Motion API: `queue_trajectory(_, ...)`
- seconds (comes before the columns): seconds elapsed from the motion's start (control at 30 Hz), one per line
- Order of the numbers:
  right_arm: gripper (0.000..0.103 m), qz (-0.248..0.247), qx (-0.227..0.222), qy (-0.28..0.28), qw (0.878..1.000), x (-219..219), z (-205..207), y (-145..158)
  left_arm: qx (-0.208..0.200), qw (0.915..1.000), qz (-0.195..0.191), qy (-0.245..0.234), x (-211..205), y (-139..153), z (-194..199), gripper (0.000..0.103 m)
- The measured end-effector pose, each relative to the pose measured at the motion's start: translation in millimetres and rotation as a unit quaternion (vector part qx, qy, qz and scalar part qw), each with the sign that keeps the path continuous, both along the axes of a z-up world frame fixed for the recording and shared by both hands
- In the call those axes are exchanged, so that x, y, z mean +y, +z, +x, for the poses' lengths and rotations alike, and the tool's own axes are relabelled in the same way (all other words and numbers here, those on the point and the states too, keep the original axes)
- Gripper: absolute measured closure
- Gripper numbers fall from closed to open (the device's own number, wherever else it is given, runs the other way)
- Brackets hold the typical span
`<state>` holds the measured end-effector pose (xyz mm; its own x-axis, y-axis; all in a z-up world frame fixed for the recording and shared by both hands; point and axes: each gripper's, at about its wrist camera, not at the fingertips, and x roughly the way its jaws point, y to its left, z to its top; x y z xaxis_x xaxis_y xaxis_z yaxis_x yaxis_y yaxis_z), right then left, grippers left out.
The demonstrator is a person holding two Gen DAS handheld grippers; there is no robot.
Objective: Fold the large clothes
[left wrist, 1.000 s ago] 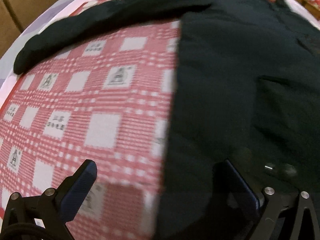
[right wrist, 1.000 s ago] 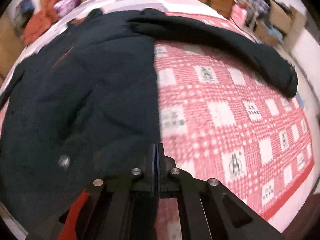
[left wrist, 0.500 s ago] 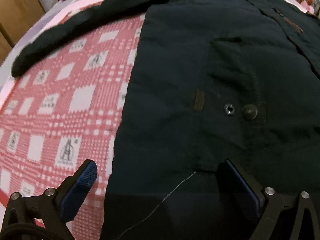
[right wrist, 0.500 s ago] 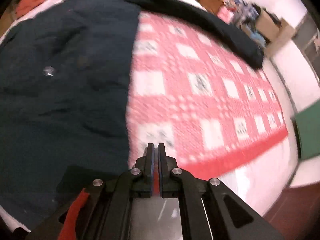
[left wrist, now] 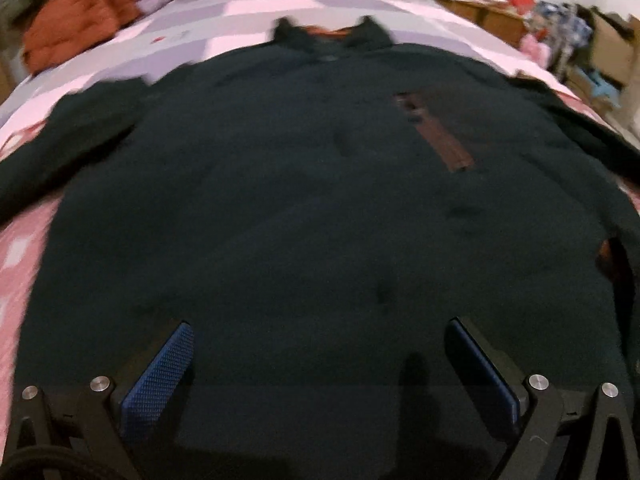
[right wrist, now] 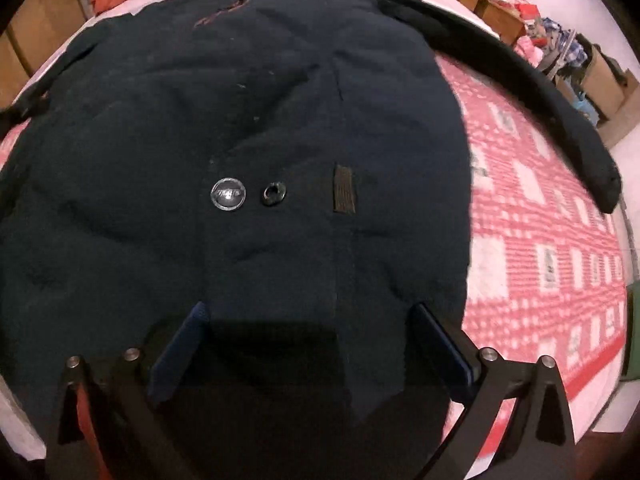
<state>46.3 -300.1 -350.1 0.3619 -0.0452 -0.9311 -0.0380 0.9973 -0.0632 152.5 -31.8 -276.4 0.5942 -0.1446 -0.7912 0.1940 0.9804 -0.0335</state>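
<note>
Jacket lies flat beyond spread fingers of both grippers.

Left gripper and right gripper both hover with jaws spread wide.

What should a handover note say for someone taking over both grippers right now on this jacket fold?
Left gripper: open, holding nothing, over the hem of the dark jacket.
Right gripper: open, holding nothing, also at the hem, near the snap button.
Jacket lies front up, spread flat on the red checked bedspread, collar at the far end, right sleeve stretched out sideways.
Done: jacket laid out.
Left: every fold; no sleeve or side is turned in yet.
</note>
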Motion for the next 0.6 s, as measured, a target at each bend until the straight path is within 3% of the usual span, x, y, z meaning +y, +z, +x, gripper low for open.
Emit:
queue_trajectory(0.2,0.0,0.006,-0.002,0.016,1.0,-3.6,4.7,-10.3,-0.008,0.9998,0.014,-0.007,-53.7,-3.5,40.5,0.0)
queue_trajectory(0.27,0.0,0.007,-0.015,0.026,1.0,-17.8,10.7,1.2,-0.01,0.9997,0.023,0.004,-67.0,-5.2,59.0,0.0)
queue_trajectory(0.33,0.0,0.028,-0.034,0.004,0.999,-51.9,16.1,9.7,-0.005,0.9994,0.03,0.017,-78.0,-11.2,74.6,0.0)
queue_trajectory(0.37,0.0,0.068,-0.035,-0.003,0.997,-71.3,21.4,12.3,0.0,0.9991,0.036,0.022,-82.0,-15.7,82.5,0.0)
queue_trajectory(0.43,0.0,0.149,0.003,0.03,0.988,-97.0,40.3,7.1,0.01,0.9982,0.051,0.03,-91.6,-29.3,88.5,0.0)
queue_trajectory(0.53,0.0,0.165,0.016,0.114,0.98,-97.2,57.1,14.6,-0.015,0.9973,0.064,0.034,-92.0,-34.4,76.9,0.0)
queue_trajectory(0.6,0.0,0.178,-0.016,0.188,0.966,-89.9,57.5,40.5,-0.021,0.9977,0.054,0.036,-87.6,-36.5,73.1,0.0)
